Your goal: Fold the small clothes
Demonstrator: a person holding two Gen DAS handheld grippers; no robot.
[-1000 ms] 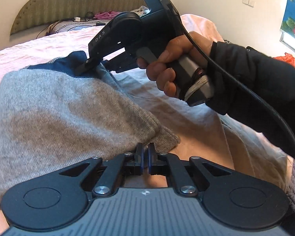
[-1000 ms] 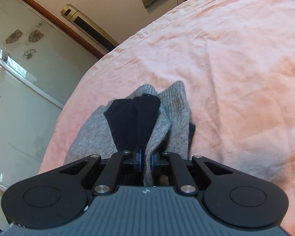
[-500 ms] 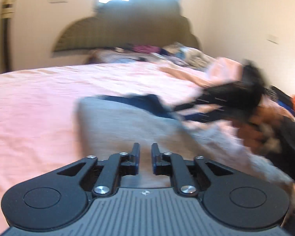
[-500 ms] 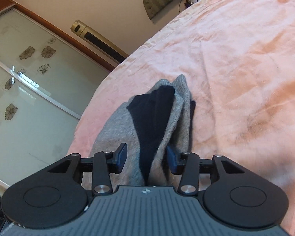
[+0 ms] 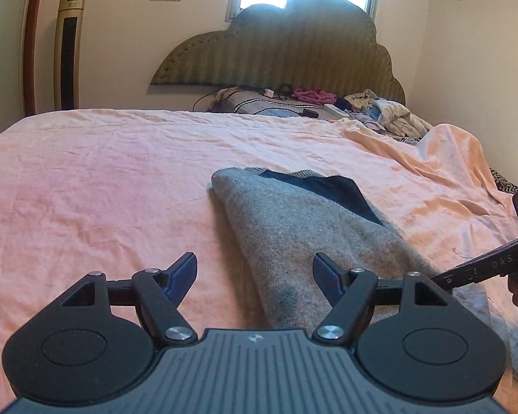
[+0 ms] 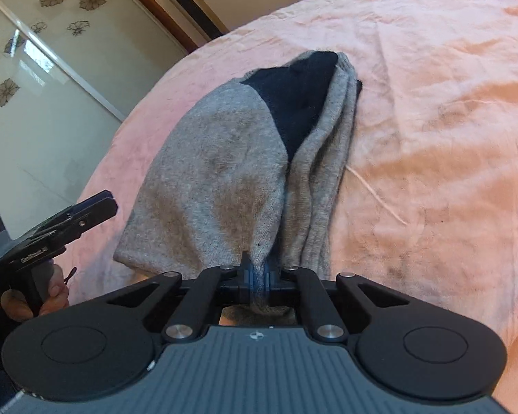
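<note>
Garment status: grey knit sweater (image 6: 217,179) with dark navy panel (image 6: 300,103) is lying partly folded on the pink bedsheet (image 5: 96,179), bunched lengthwise, navy end pointing toward the headboard (image 5: 276,45)

Change over the last second: left tool (image 5: 253,269) was pinched narrow at the sweater's near corner; it is now standing wide with nothing between its fingers, hovering just above the near end of the fold. Right tool (image 6: 257,272) was gripping, then briefly spreading half a second ago, and is now clamping narrow again on a ridge of grey knit at the near hem. Reading this as a regrasp by the right and a release by the left

In the right wrist view the left tool is showing at the left edge, well apart from the cloth and clear of the bedsheet. In the left wrist view only the tip of the right tool is appearing at the far right edge, beside the sweater

Judgement: one lengthwise fold is looking done but loose; the right-hand layers are sitting in uneven ridges. Next step is probably the left taking a fresh hold so both can carry the near end over toward the navy end. Risk: single-point pinch dragging the stack askew on the sheet

Clutter by the headboard is not involved
</note>
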